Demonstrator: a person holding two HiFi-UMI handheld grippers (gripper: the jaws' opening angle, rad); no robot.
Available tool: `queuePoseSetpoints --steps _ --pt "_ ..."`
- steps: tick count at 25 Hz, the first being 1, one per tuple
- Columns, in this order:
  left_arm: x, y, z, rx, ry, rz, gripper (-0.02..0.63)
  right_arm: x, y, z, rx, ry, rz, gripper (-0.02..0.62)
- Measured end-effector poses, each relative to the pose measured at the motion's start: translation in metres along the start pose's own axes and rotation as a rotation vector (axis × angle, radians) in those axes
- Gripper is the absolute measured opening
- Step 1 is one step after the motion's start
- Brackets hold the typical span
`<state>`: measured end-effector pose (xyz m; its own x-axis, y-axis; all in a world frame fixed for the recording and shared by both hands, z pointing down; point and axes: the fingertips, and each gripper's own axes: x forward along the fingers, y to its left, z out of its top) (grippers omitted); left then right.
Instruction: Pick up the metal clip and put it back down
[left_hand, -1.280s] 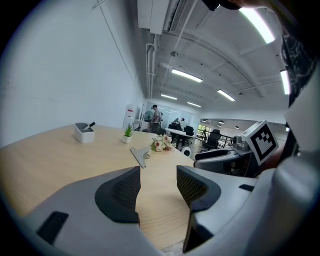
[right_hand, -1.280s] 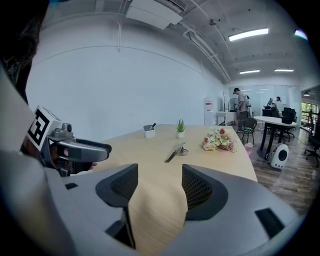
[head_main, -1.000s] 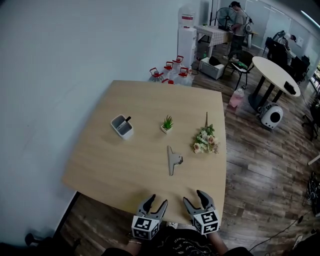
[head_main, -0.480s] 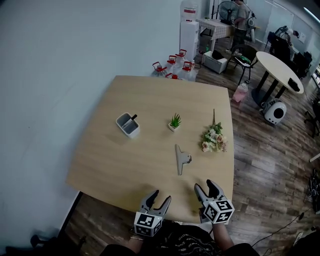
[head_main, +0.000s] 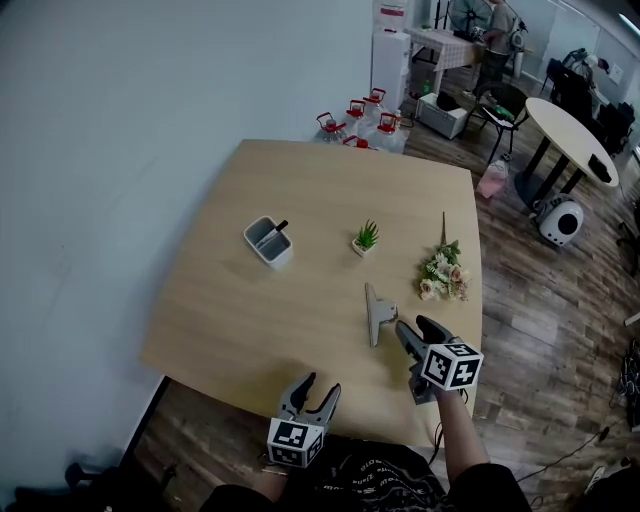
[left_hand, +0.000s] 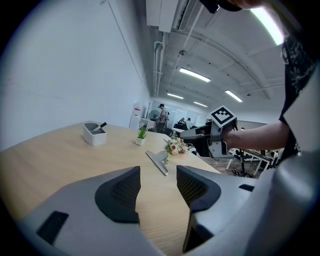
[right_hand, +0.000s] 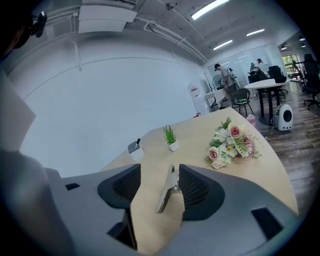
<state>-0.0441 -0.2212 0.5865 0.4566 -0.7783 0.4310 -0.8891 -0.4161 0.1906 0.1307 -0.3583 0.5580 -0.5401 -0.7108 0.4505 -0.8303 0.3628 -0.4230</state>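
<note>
Metal clip work is only at the approach, as we judge it: nothing is lifted yet, so both the pick-up and the put-down are still to come.

We see the wooden counter (head_main: 250, 330) carrying everything. Over its near right part our right gripper (head_main: 411, 326) reaches in. In the right gripper view its fingers (right_hand: 200, 192) are closing, with the clip lying in the gap between them. The clip is close beside the right-hand pad, and we see no pad pressing on it. Our left gripper (head_main: 320, 385) hangs off the near edge of the counter. Its fingers (left_hand: 117, 195) are spread, with only bare wood between them, so it takes no part at present.

Farther along the right side lies a bunch of flowers (head_main: 443, 275), and a white pen holder (head_main: 269, 241) stands well apart to the left.

The metal clip (head_main: 374, 313) lies flat on the counter, just left of the right gripper's tips, with its long body running away from us. Behind it stands a small potted plant (head_main: 367, 238), clear of the reach.

What is left, as we see it: finish the pinch on the clip, raise it, and lay it back down.
</note>
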Motion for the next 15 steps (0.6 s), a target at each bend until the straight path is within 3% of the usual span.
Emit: queuePoseSetpoints --steps 15 --pt "-0.012 0.035 -0.007 -0.022 0.039 0.102 0.222 0.098 -0.048 -0.031 0.238 0.203 -0.017 0.236"
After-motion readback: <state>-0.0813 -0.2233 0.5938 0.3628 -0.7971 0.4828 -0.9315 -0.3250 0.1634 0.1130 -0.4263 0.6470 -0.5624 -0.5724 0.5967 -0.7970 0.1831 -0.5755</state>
